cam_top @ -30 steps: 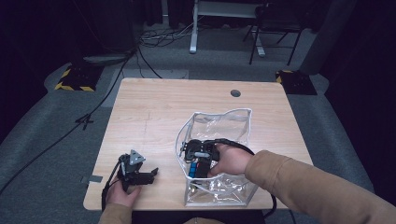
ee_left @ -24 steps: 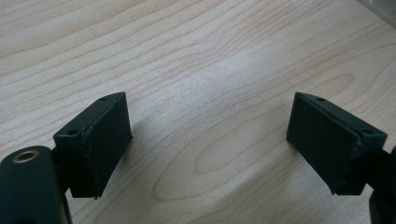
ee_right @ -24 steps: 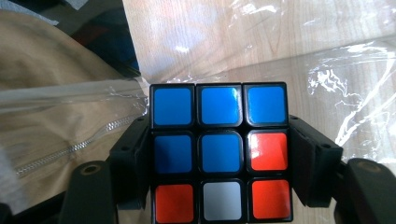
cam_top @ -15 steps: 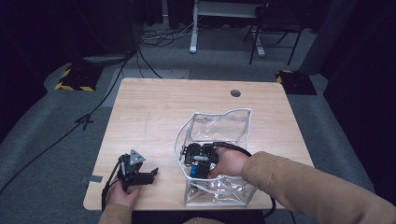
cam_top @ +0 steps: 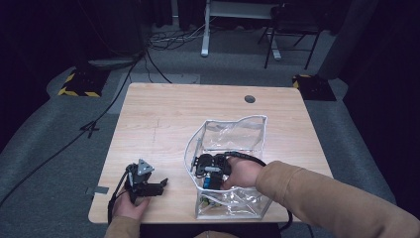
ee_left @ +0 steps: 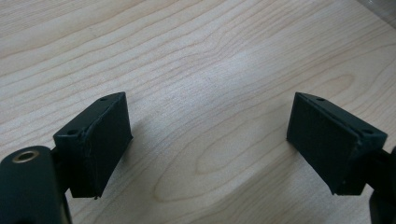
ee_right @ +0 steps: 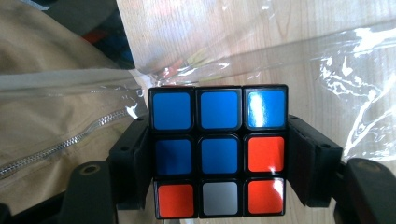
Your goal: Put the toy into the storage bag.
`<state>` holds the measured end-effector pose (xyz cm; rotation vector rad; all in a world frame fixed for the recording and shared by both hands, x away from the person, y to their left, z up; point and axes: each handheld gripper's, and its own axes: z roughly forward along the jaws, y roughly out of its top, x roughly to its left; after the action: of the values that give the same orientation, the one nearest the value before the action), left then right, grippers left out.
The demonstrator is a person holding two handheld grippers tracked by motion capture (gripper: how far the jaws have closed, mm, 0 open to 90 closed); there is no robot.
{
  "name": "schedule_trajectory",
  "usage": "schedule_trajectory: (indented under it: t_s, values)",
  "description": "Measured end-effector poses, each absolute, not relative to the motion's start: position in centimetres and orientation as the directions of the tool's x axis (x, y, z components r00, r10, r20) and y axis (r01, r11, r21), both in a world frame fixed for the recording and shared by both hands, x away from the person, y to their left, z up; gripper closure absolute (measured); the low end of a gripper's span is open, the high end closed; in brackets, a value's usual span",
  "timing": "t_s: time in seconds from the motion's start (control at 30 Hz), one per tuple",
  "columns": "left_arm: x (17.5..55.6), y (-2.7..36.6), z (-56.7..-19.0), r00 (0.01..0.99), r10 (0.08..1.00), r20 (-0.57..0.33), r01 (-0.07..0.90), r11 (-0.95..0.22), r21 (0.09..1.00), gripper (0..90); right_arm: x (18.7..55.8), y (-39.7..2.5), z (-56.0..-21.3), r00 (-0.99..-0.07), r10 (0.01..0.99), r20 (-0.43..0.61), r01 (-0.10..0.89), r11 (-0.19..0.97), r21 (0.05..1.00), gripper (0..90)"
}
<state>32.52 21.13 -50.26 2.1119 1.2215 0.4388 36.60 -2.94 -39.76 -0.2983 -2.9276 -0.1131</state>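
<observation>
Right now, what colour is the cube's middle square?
Blue, clearest in the right gripper view: cube.

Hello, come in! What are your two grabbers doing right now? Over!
Right gripper shut on puzzle cube, inside the clear bag. Left gripper open, jaws wide above bare table. Bag walls close around the cube.

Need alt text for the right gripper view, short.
Right gripper clamps a puzzle cube between its two black jaws; the facing side shows blue, orange-red and one white sticker. Behind it are a clear plastic bag, the wooden table and tan zippered fabric.
</observation>
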Motion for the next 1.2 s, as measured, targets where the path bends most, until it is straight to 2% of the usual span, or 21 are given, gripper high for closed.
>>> schedule_trajectory:
  t_s: [0.47, 0.6, 0.83, 1.0, 1.2]
  values:
    - [32.6, 21.1, -50.2, 0.509, 0.86, -0.028, 0.643, -0.359, 0.676, 13.8, 36.7, -3.0, -40.1, -0.957, 0.207, 0.204, 0.218, 0.975, 0.036, 32.7]
    - [32.6, 21.1, -50.2, 0.509, 0.86, -0.031, 0.644, -0.358, 0.676, 13.7, 36.7, -3.0, -40.1, -0.951, 0.217, 0.22, 0.229, 0.973, 0.03, 36.5]
    - [32.6, 21.1, -50.2, 0.509, 0.86, -0.03, 0.644, -0.357, 0.676, 13.7, 36.7, -3.1, -39.6, -0.953, 0.223, 0.207, 0.235, 0.972, 0.032, 36.0]
    - [32.6, 21.1, -50.2, 0.509, 0.86, -0.028, 0.643, -0.359, 0.676, 13.7, 36.6, -3.3, -38.7, -0.945, 0.257, 0.204, 0.276, 0.958, 0.072, 35.4]
    - [32.6, 21.1, -50.2, 0.511, 0.859, -0.027, 0.643, -0.361, 0.676, 13.7, 36.7, -3.7, -36.7, -0.949, 0.255, 0.186, 0.281, 0.951, 0.128, 35.4]
